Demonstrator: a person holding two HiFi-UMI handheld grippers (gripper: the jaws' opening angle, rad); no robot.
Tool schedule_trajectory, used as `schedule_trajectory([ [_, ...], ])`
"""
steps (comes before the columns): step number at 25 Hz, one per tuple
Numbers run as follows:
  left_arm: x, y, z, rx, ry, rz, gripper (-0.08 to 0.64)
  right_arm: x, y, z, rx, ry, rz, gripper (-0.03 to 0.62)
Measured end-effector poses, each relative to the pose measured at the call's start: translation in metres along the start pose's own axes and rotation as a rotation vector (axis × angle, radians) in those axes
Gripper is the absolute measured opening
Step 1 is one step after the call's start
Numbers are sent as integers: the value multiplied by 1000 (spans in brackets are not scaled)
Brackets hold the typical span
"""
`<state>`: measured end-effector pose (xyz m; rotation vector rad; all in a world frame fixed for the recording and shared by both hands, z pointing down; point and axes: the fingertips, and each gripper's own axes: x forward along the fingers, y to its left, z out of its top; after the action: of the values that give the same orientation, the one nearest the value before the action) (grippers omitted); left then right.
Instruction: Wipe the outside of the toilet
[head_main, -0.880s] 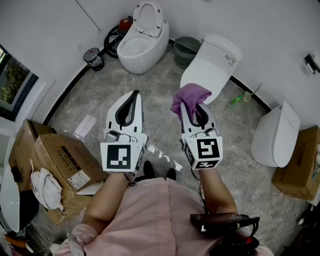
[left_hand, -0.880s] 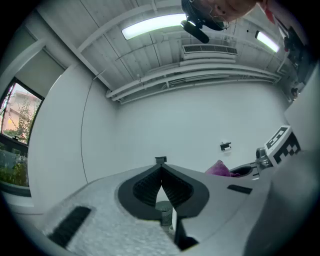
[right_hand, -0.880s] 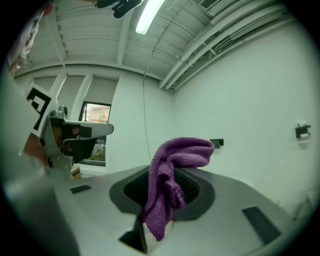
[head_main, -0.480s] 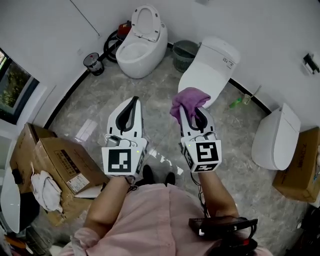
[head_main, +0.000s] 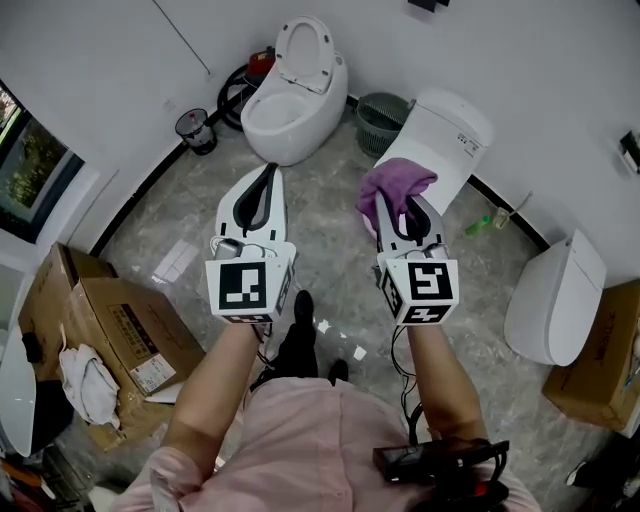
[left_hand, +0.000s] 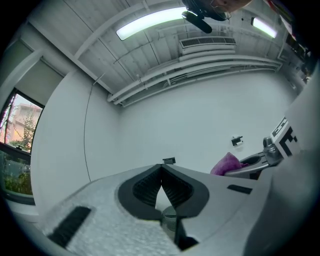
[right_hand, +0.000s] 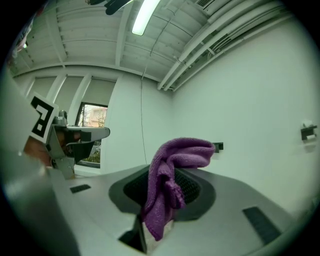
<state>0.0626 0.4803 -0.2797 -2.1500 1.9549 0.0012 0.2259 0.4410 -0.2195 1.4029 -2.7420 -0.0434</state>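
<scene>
Claws, 2 of them, hover side by side before you. Your left claw (head_main: 268, 172) is closed tip to tip on nothing. Your right claw (head_main: 400, 212) pinches a crumpled purple terry cloth (head_main: 393, 184), with the white closed-lid ceramic toilet (head_main: 445, 125) just beyond it.

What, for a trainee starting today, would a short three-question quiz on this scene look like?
1. True or false: the left gripper holds the purple cloth.
2. In the head view, the toilet with its lid up stands: A) left of the green basket; B) right of it; C) on a cardboard box.
3. Fill in: the left gripper's jaws are ____ (open or shut).

Key: 1 false, the right gripper holds it; 2 A; 3 shut.
</scene>
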Motion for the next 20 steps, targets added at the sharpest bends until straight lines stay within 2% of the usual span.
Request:
schedule_trajectory([
  [4,49,37,-16,4,-12,13,8,50,-9,-2,-11,-4,-15,109],
  [15,190,129,-76,-30,-8,-34,8,218,-27,-23,-11,41,-38,109],
  [20,234,157,-82,-24,-19,-41,8,271,-40,-19,-11,34,-58,109],
])
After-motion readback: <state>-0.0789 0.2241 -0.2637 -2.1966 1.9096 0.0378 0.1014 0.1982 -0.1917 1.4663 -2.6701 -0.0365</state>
